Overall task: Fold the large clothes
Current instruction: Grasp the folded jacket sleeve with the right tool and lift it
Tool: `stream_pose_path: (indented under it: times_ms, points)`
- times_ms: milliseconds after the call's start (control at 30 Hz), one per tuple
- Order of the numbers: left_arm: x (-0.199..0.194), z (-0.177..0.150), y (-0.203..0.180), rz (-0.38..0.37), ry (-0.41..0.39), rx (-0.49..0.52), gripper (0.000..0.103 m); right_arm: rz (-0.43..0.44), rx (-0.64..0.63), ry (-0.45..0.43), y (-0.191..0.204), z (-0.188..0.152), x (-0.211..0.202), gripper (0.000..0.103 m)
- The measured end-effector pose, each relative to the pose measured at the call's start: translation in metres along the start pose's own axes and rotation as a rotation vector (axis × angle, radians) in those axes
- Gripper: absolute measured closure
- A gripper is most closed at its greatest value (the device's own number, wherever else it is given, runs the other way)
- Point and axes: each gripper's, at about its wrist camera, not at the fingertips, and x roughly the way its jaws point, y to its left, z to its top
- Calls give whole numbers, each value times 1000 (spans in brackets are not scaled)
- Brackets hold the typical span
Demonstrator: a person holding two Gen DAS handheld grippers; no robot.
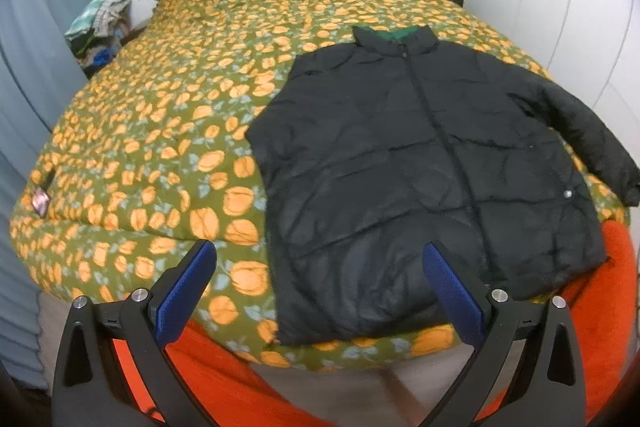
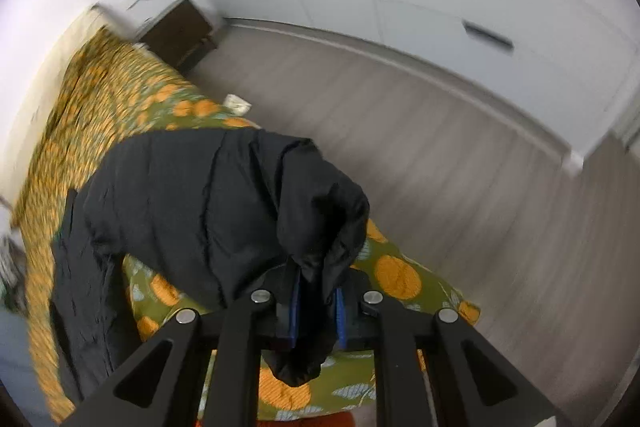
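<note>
Blue pads (image 2: pixel 295 311) of the right hand-held gripper (image 2: pixel 317 311) pinch the jacket's sleeve (image 2: pixel 320 215), probably to fold it inward. The left hand-held gripper (image 1: pixel 320 287) waits open above the jacket (image 1: pixel 420 179), spread flat on the bed (image 1: pixel 160 107).

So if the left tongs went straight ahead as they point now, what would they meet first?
Probably the hem area of the black jacket lying on the floral bedspread; the open left tongs point there, though depth is unclear.
</note>
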Motion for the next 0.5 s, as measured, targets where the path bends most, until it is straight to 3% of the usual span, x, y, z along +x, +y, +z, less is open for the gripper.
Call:
stream_pose_path:
  times_ms: [133,333,500]
  points:
    - [3,5,9,29,-4,7,0,49,100,12,-13,8,6,90]
    - [10,4,10,10,0,-4,0,177,167,-81,-16,41,-31,90]
    - [13,-5,-4,-14,-8,73,0,55,158,6,-25,35,7,89]
